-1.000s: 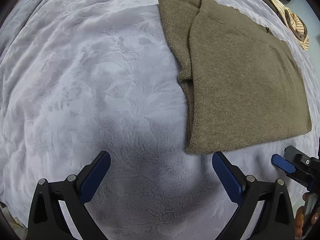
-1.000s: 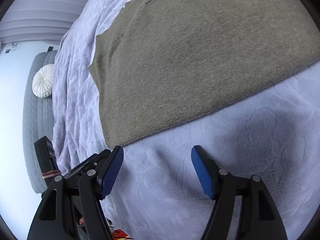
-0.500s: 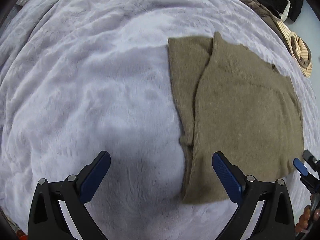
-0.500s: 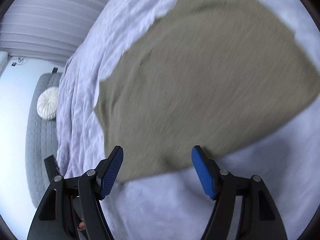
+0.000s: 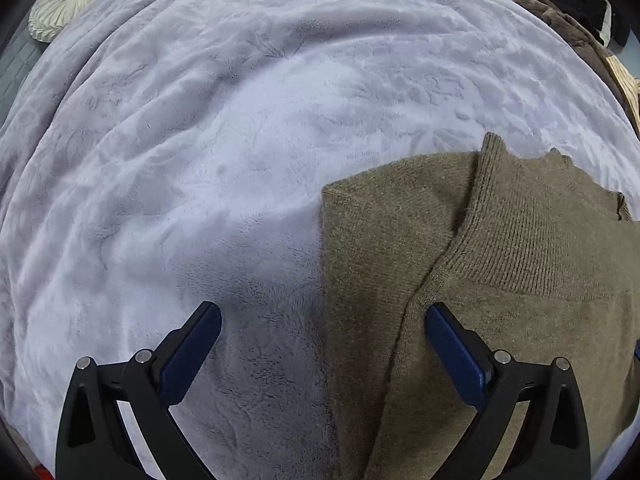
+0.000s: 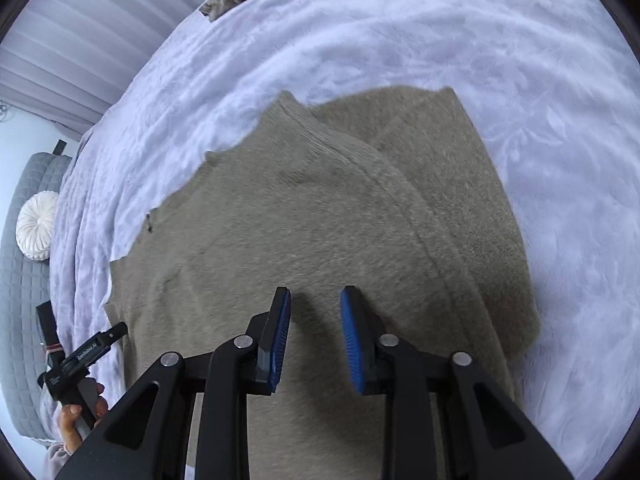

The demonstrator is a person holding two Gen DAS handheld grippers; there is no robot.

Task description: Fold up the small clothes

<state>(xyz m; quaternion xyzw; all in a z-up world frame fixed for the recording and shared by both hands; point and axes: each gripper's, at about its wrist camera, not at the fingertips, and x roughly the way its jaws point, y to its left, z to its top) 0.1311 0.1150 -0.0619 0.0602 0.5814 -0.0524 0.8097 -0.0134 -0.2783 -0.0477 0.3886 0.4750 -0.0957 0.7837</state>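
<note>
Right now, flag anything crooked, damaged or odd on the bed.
Nothing looks damaged or spilled. The olive sweater lies folded on the lavender blanket, though its upper layer sits askew, leaving a strip of the lower layer uncovered. A heap of other clothes sits at the far edge.

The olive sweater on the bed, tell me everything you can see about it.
The olive sweater is a fuzzy knit, lying flat and partly folded on the pale lilac blanket. One side is turned in over the body, so a ribbed band runs diagonally across the top layer. A plainer strip stays uncovered along one edge. The left gripper hangs wide open astride that edge. The right gripper is above the middle, its jaws just narrowed, with nothing pinched between them.
</note>
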